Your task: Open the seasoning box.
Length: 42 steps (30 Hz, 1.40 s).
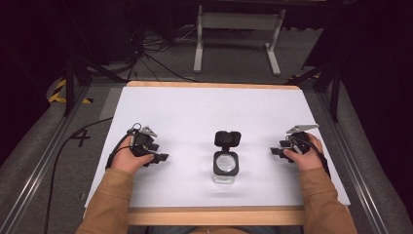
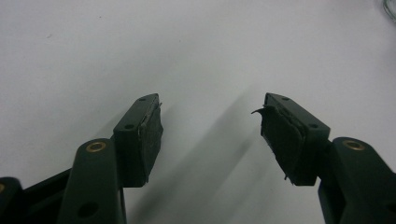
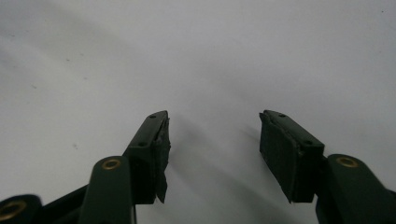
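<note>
A clear square jar (image 1: 225, 168) with a dark rim stands on the white table top (image 1: 195, 109) in the middle, near the front. Its dark flip lid (image 1: 227, 138) is swung open and points away from me. My left gripper (image 1: 160, 158) rests on the table to the jar's left, jaws aimed at it. In the left gripper view the left gripper (image 2: 210, 128) is open over bare white surface. My right gripper (image 1: 274, 151) rests to the jar's right, aimed back toward it. In the right gripper view the right gripper (image 3: 214, 140) is open with nothing between its pads.
The white sheet lies on a wooden board whose front edge (image 1: 214, 215) runs along the bottom. A white metal frame (image 1: 238, 29) stands on the floor beyond the table. Cables (image 1: 146, 53) lie on the floor at the back left.
</note>
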Each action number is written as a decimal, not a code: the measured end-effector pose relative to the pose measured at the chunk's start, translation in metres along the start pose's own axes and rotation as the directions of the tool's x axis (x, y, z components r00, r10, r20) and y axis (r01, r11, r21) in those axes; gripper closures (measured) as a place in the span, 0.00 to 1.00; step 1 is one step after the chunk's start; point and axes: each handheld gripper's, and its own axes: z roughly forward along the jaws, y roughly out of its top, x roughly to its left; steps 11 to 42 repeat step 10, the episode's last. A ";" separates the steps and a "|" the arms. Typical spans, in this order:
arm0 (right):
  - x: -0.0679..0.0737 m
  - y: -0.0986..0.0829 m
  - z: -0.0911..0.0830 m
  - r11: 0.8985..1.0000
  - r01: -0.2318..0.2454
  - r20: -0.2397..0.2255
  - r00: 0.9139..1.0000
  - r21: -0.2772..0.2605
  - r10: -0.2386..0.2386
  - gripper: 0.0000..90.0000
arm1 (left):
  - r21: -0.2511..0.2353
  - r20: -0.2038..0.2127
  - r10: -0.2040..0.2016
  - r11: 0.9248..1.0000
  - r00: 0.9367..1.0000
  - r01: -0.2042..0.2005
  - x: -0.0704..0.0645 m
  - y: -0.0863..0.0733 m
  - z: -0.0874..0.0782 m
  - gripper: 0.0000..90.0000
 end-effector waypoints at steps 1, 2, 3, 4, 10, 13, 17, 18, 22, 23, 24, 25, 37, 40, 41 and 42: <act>0.000 0.000 0.000 1.000 -0.003 -0.006 1.000 -0.001 0.003 0.48 | 0.000 -0.004 0.009 1.000 1.000 -0.009 0.000 0.001 -0.001 0.43; 0.000 0.000 0.000 1.000 -0.004 -0.006 1.000 -0.003 0.004 0.48 | -0.001 0.002 0.004 1.000 1.000 -0.004 -0.001 0.001 -0.001 0.43; 0.000 0.000 0.000 1.000 0.000 -0.004 1.000 -0.006 0.000 0.48 | -0.004 0.001 0.000 1.000 1.000 0.000 -0.002 0.001 -0.001 0.43; 0.000 0.000 -0.001 1.000 -0.006 -0.005 1.000 -0.004 0.006 0.48 | -0.006 0.001 0.000 1.000 1.000 0.000 -0.002 0.001 -0.001 0.43; 0.003 0.003 -0.004 1.000 -0.006 -0.017 1.000 -0.024 0.006 0.48 | -0.058 -0.001 0.003 0.998 1.000 -0.003 -0.006 0.006 -0.007 0.42; 0.003 0.003 -0.004 1.000 -0.006 -0.017 1.000 -0.024 0.006 0.48 | -0.058 -0.001 0.003 0.998 1.000 -0.003 -0.006 0.006 -0.007 0.42; 0.003 0.003 -0.004 1.000 -0.006 -0.017 1.000 -0.024 0.006 0.48 | -0.058 -0.001 0.003 0.998 1.000 -0.003 -0.006 0.006 -0.007 0.42; 0.003 0.003 -0.004 1.000 -0.006 -0.017 1.000 -0.024 0.006 0.48 | -0.058 -0.001 0.003 0.998 1.000 -0.003 -0.006 0.006 -0.007 0.42; 0.003 0.003 -0.004 1.000 -0.006 -0.017 1.000 -0.024 0.006 0.48 | -0.058 -0.001 0.003 0.998 1.000 -0.003 -0.006 0.006 -0.007 0.42; 0.003 0.003 -0.004 1.000 -0.006 -0.017 1.000 -0.024 0.006 0.48 | -0.058 -0.001 0.003 0.998 1.000 -0.003 -0.006 0.006 -0.007 0.42; 0.003 0.003 -0.004 1.000 -0.006 -0.017 1.000 -0.024 0.006 0.48 | -0.058 -0.001 0.003 0.998 1.000 -0.003 -0.006 0.006 -0.007 0.42; 0.003 0.003 -0.004 1.000 -0.006 -0.017 1.000 -0.024 0.006 0.48 | -0.058 -0.001 0.003 0.998 1.000 -0.003 -0.006 0.006 -0.007 0.42; 0.003 0.003 -0.004 1.000 -0.006 -0.017 1.000 -0.024 0.006 0.48 | -0.058 -0.001 0.003 0.998 1.000 -0.003 -0.006 0.006 -0.007 0.42; 0.003 0.003 -0.004 1.000 -0.006 -0.017 1.000 -0.024 0.006 0.48 | -0.058 -0.001 0.003 0.998 1.000 -0.003 -0.006 0.006 -0.007 0.42; 0.003 0.003 -0.004 1.000 -0.006 -0.017 1.000 -0.024 0.006 0.48 | -0.058 -0.001 0.003 0.998 1.000 -0.003 -0.006 0.006 -0.007 0.42; 0.003 0.003 -0.004 1.000 -0.006 -0.017 1.000 -0.024 0.006 0.48 | -0.058 -0.001 0.003 0.998 1.000 -0.003 -0.006 0.006 -0.007 0.42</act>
